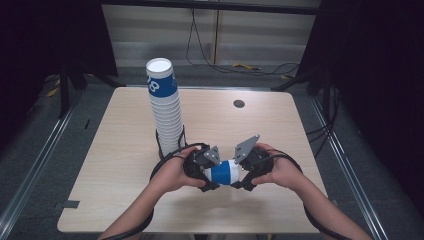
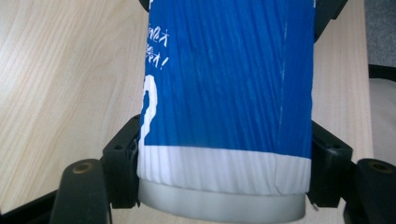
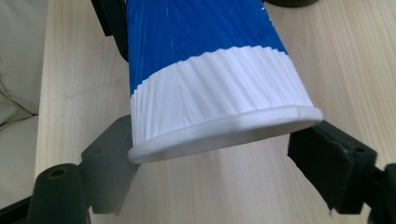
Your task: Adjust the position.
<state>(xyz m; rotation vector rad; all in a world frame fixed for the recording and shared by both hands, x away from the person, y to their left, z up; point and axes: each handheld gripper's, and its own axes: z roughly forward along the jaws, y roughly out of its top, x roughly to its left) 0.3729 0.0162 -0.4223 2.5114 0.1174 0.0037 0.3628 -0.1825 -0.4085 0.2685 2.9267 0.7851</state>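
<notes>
**Blue-and-white cup held sideways between both grippers, near edge of table**

Light wood table (image 1: pixel 115 165), largest thing in frame, with a small dark round cap (image 1: pixel 239 103) on its far side, well beyond the held cup.

Tall stack of cups (image 1: pixel 165 107) stands upright on the table, just beyond and left of the held cup; top cup blue with white print, base sits inside a loop of black cable.

Held paper cup (image 1: pixel 224 173) lies on its side above the table, blue body with a white ribbed band, between the two grippers. White print visible on the blue part in the left gripper view (image 2: pixel 224 79); rolled rim visible in the right gripper view (image 3: pixel 219 93).

Left gripper (image 1: pixel 204 170) at the cup's left end: jaws sit tight against both sides of the cup, clamped on it.

Right gripper (image 1: pixel 250 170) at the cup's right end, the rim end: left jaw touches the cup wall, right jaw stands off the rim with a visible gap, so jaws are apart, not gripping.
</notes>
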